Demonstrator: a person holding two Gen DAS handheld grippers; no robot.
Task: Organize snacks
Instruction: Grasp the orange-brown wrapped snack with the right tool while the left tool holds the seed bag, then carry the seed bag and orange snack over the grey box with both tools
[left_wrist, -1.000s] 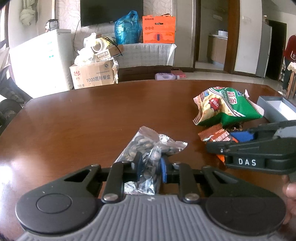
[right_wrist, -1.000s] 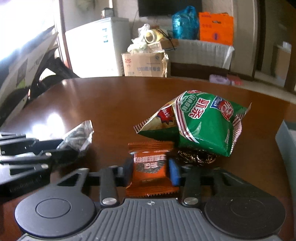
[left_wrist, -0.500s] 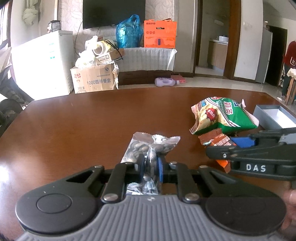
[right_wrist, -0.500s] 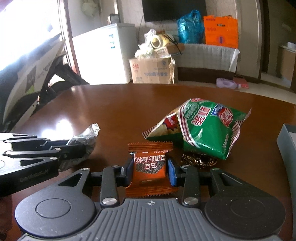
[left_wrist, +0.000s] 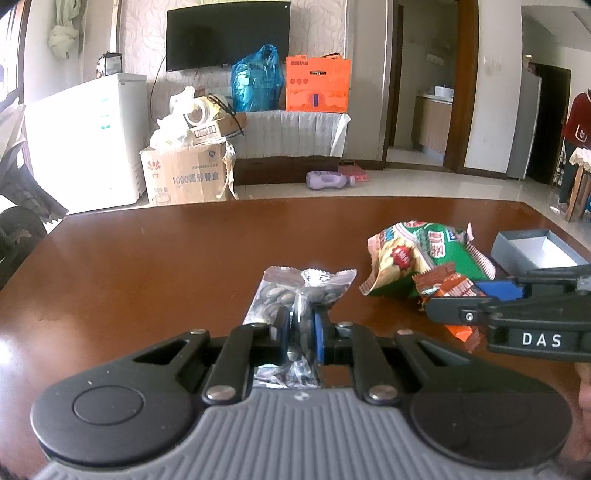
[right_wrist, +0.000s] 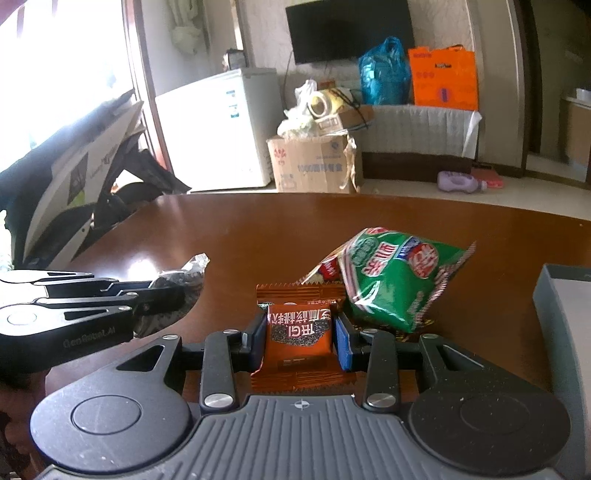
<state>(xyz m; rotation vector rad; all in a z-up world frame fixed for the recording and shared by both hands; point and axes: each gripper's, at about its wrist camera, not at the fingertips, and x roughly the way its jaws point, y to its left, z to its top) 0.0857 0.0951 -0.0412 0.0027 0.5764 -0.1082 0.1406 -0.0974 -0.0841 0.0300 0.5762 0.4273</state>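
Observation:
My left gripper (left_wrist: 301, 328) is shut on a clear silver-edged bag of dark seeds (left_wrist: 295, 291) and holds it above the brown table (left_wrist: 166, 258). My right gripper (right_wrist: 299, 336) is shut on an orange snack packet (right_wrist: 299, 332), also lifted. From the left wrist view the right gripper (left_wrist: 476, 302) shows at the right, holding the orange packet (left_wrist: 448, 286). The left gripper (right_wrist: 162, 299) with the seed bag (right_wrist: 181, 288) shows at the left of the right wrist view. A green chip bag (right_wrist: 395, 273) lies on the table behind the packet; it also shows in the left wrist view (left_wrist: 417, 258).
A grey open box (left_wrist: 535, 251) stands on the table at the far right; its wall shows in the right wrist view (right_wrist: 565, 314). A small dark gold-wrapped item (right_wrist: 421, 325) lies under the chip bag's near edge. Beyond the table are a cardboard box (left_wrist: 188, 173) and a white cabinet (left_wrist: 85, 136).
Both grippers have risen with their packets, so the table and the chip bag sit lower and farther off. The left jaws closed tighter on the seed bag.

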